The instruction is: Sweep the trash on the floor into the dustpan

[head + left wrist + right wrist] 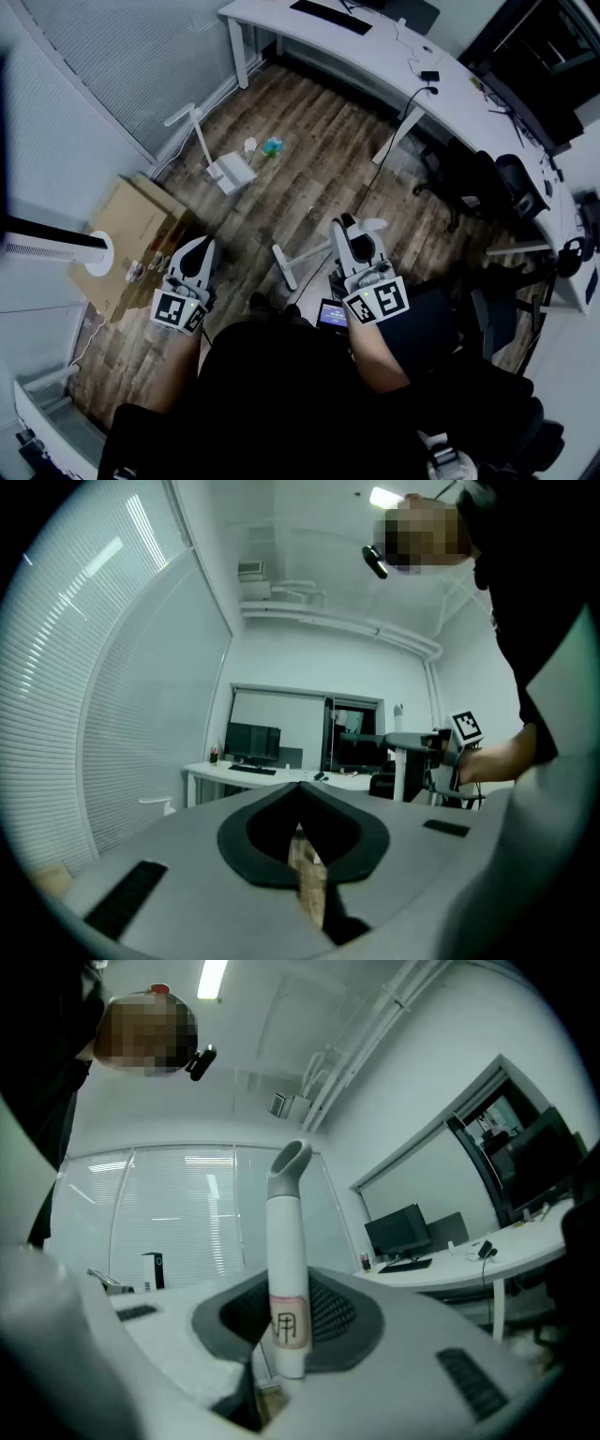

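At the left lies a box (131,230); beside it our left gripper (196,248) is closed and empty. Further out on the floor (319,169) stands the dustpan (232,172), with trash (272,146) just right of it, well apart from both grippers. Our right gripper (347,227) clamps a white handle (286,1269), probably the broom's, though we cannot see its head clearly.

A stretch of wooden floor (319,178) is left open up to the trash (272,146); it is bounded by a cardboard box (131,225) leftward, the table (375,56) beyond, chairs (483,180) rightward.
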Available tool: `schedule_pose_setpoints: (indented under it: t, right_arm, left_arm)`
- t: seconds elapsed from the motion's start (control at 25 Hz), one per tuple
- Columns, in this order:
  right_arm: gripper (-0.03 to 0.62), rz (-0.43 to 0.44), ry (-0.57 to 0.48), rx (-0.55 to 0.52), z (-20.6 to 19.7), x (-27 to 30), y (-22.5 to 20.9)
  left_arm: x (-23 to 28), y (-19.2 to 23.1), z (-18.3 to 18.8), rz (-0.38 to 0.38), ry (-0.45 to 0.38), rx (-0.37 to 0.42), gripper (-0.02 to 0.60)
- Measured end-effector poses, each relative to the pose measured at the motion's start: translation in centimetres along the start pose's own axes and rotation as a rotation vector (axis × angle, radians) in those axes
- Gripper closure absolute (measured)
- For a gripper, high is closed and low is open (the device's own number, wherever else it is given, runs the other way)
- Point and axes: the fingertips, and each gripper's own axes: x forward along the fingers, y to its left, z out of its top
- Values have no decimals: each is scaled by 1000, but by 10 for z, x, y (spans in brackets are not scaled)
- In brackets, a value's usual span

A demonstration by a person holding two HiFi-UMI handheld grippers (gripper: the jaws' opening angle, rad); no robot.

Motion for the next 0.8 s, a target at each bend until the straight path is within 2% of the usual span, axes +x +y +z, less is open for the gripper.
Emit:
schedule_pose_setpoints:
  t: [0.24,0.44,0.6,0.8]
  right_arm:
    - [516,1,-60,-51,8,-17,-17]
    - [516,-9,-12,-79,7,-31,-13]
    - [516,4,5,-111,11,-39,-10]
    - [516,-19,27,-130,15,-53,-20]
  left_arm:
    - [2,-25,-6,13,-40,6,586]
    - [-6,-32,-5,18,-73,-36,587]
    - [-13,-34,11,31,-119,-21,587]
    - [-18,-40,21,36,-127,-8,587]
